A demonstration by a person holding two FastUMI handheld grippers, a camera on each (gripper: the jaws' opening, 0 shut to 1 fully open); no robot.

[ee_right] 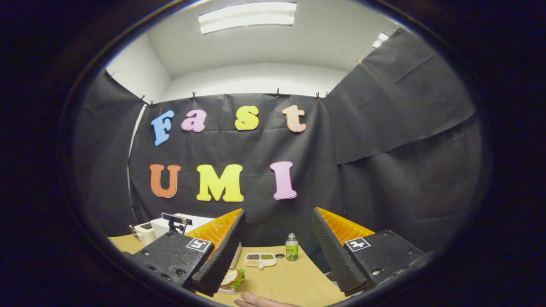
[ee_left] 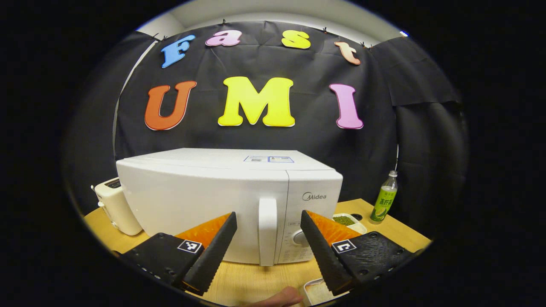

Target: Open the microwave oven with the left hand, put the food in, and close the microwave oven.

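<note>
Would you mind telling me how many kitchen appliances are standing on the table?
2: the microwave oven at the centre, door closed, and a toaster beside its left end. Others could be hidden behind it.

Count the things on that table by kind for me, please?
Microwave oven: 1
Toaster: 1
Green bottle: 1
Divided dish of beans: 1
Sandwich: 1
Total: 5

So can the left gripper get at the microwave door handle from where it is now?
Probably yes. The left gripper is open and lined up with the vertical handle of the closed microwave, with nothing visible between them.
</note>
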